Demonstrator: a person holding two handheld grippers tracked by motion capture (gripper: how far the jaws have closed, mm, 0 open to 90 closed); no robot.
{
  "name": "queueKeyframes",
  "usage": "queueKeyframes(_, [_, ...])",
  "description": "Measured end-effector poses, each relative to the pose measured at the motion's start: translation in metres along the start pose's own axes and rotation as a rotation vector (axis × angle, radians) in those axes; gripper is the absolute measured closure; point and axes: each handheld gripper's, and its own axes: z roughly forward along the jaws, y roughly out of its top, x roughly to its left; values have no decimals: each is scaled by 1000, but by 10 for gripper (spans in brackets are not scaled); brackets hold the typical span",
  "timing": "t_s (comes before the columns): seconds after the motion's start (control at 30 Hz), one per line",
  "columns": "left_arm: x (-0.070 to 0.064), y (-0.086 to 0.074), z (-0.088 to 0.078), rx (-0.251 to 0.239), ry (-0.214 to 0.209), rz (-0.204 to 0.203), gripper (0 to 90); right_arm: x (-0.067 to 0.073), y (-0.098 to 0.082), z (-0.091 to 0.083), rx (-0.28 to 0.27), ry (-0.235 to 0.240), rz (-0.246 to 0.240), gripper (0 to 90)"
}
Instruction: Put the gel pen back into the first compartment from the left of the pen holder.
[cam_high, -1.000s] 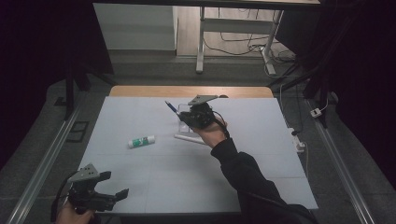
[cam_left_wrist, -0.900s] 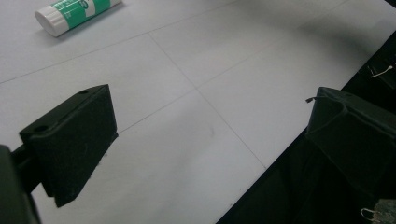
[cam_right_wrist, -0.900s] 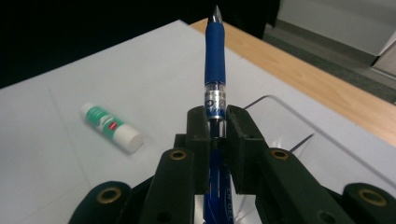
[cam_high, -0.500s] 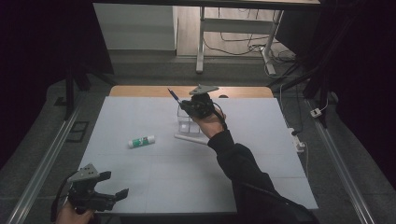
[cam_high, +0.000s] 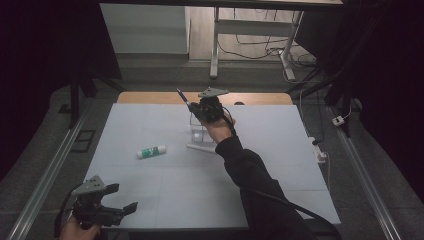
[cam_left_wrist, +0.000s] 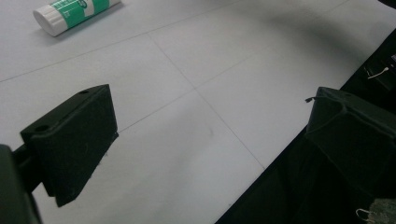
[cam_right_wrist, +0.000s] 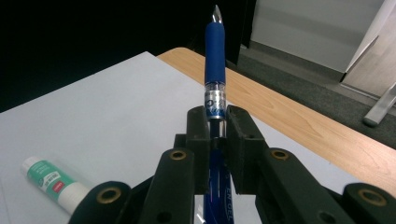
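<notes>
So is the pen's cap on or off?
Off. The pen in the right tongs shows its bare silver tip past the blue grip.

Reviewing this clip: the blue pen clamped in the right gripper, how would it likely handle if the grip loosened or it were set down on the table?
The blue pen looks stiff: it juts straight past the right gripper without sagging. Its round barrel would probably roll on the flat white table. The smooth clear section between the pads might slip; the rubbery-looking blue sleeve beyond them would likely hold better.

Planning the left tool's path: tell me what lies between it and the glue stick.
Bare white table between left tool and glue stick, in the high view.
</notes>
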Motion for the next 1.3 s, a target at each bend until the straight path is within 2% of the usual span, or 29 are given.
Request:
queueKeyframes(0.2, [0, 0, 0, -1, -4, 1, 19, 1, -2, 7, -9, -15, -1, 796])
queueKeyframes(0.3, [0, 0, 0, 0, -4, 3, 19, 1, -6, 10, 17, -26, -8, 796])
queueKeyframes(0.53, [0, 0, 0, 1, -2, 7, 20, 1, -11, 10, 25, -6, 4, 795])
queueKeyframes(1.0, [-1, 0, 1, 7, 4, 12, 21, 1, -22, -3, 65, 14, 16, 788])
queueKeyframes(1.07, [-1, 0, 1, 9, 4, 13, 22, 1, -23, -4, 77, 10, 12, 768])
queueKeyframes(1.23, [-1, 1, 1, 10, 4, 14, 22, 0, -18, -10, 71, -2, 8, 642])
queueKeyframes(1.3, [-1, 1, 1, 9, 5, 13, 22, 1, -15, -13, 73, 8, 11, 610])
